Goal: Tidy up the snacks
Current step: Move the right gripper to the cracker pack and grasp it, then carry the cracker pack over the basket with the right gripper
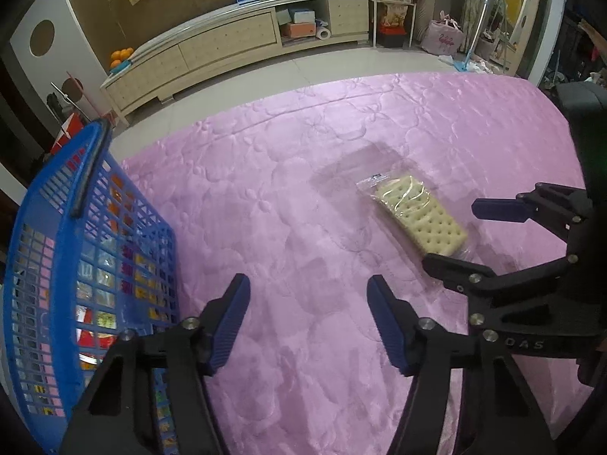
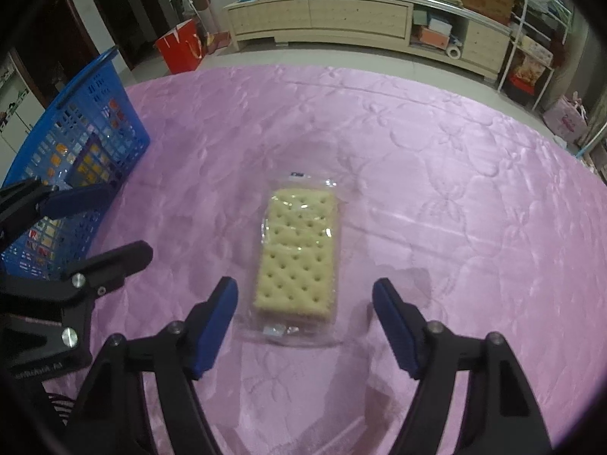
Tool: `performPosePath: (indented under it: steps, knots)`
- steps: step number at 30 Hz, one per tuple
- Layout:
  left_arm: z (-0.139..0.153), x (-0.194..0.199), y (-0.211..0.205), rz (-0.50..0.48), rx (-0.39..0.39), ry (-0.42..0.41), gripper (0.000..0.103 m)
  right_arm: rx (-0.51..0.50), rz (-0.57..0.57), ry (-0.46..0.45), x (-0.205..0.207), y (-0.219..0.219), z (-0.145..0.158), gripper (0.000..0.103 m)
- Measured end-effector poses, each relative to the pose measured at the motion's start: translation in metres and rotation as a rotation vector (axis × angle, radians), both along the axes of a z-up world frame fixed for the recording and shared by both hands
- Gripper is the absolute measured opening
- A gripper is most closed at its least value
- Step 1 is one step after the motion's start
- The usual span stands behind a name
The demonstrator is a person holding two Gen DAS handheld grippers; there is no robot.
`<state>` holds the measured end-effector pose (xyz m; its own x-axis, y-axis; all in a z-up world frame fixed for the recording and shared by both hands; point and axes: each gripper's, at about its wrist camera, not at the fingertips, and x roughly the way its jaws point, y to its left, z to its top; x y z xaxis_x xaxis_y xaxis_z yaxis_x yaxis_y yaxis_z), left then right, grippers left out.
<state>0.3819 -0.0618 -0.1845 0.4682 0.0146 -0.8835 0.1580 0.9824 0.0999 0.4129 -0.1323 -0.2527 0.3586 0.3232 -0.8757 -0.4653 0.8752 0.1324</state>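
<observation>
A pack of pale crackers (image 2: 297, 250) in a clear wrapper lies flat on the pink quilted cloth (image 2: 436, 189). My right gripper (image 2: 305, 285) is open and points down at it, with the pack's near end lying between the two blue fingertips and the pads not touching it. From the left wrist the same pack (image 1: 417, 216) lies to the right, with the right gripper (image 1: 453, 232) straddling its near corner. My left gripper (image 1: 308, 284) is open over bare cloth with nothing between its fingers. It is just right of a blue plastic basket (image 1: 57, 227) that holds several snack packets.
The basket (image 2: 114, 87) stands at the cloth's left edge, with the left gripper (image 2: 129, 222) beside it. Beyond the cloth is tiled floor, a long cream cabinet (image 2: 360, 19), a red paper bag (image 2: 178, 49) and oranges (image 1: 121, 55) on the cabinet.
</observation>
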Motion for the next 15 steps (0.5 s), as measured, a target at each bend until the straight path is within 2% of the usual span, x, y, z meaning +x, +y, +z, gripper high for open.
performPosePath:
  steps: [2, 4, 6, 7, 12, 15]
  knots:
    - [-0.004, -0.001, -0.001, -0.003, 0.003, 0.004, 0.056, -0.015, 0.009, -0.001, 0.001, 0.005, -0.003, 0.074]
    - [-0.003, -0.002, 0.000, -0.005, 0.007, 0.011, 0.055, -0.045, 0.015, -0.017, 0.000, 0.009, -0.006, 0.069]
    - [-0.004, -0.002, 0.001, 0.003, 0.011, 0.018, 0.055, -0.054, -0.005, -0.043, -0.004, 0.010, -0.007, 0.061]
    - [-0.004, -0.003, 0.002, 0.008, 0.005, 0.022, 0.055, -0.056, -0.009, -0.056, -0.006, 0.011, -0.006, 0.053]
    - [0.003, -0.014, 0.007, 0.019, -0.020, 0.023, 0.055, -0.019, -0.022, -0.046, -0.015, 0.008, -0.003, 0.049]
    - [0.013, -0.023, 0.010, 0.027, -0.047, 0.007, 0.055, -0.006, -0.023, -0.069, -0.025, 0.004, 0.012, 0.048]
